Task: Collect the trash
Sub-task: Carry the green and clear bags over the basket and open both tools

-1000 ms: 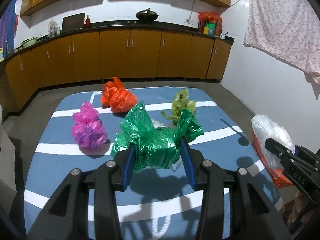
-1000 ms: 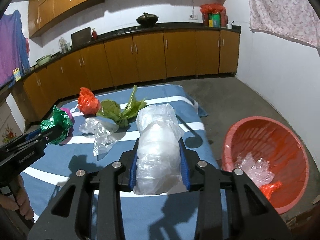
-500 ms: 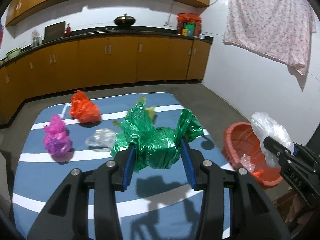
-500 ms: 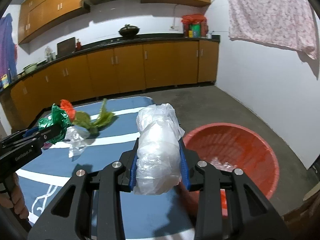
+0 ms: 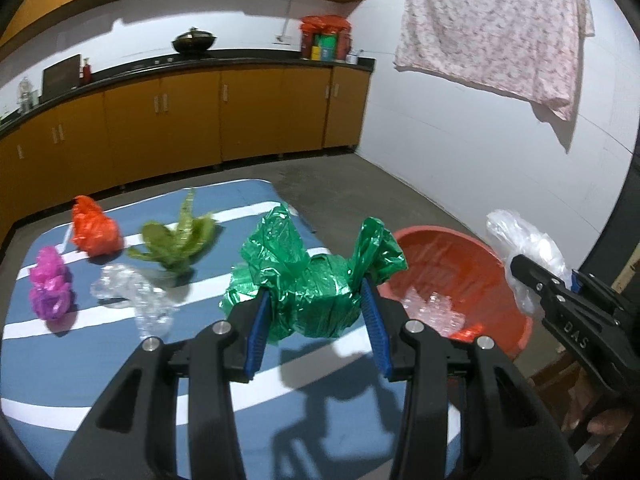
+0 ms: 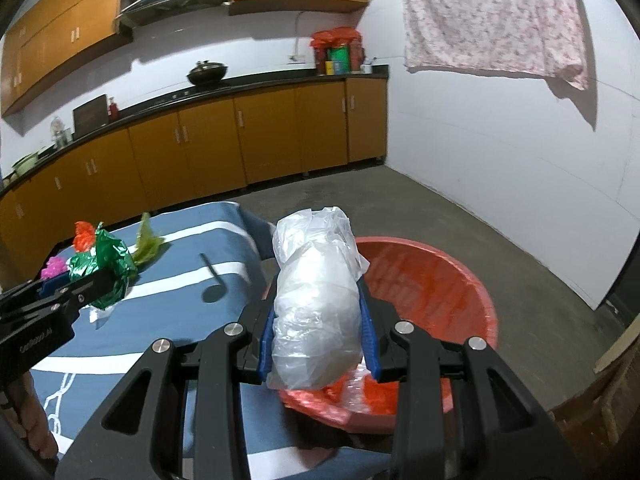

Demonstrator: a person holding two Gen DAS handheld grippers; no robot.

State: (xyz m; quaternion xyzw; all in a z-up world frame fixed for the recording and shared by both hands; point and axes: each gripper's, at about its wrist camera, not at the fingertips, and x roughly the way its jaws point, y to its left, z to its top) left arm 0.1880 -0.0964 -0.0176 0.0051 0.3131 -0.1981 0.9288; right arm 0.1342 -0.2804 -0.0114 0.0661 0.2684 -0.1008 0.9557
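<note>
A: What does the left gripper [image 5: 316,312] hold?
B: Its pads clamp a crumpled green plastic bag [image 5: 312,280] above the blue striped mat [image 5: 80,360].
A: And the right gripper [image 6: 318,344]?
B: It's clamped on a clear plastic bag [image 6: 316,300] over the red basin [image 6: 448,280].

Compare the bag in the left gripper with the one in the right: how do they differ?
The green bag in the left gripper is opaque and splayed wide; the clear bag in the right gripper is see-through and bunched upright. Green hangs over the blue mat, clear over the red basin. Both are clamped, crumpled plastic.
</note>
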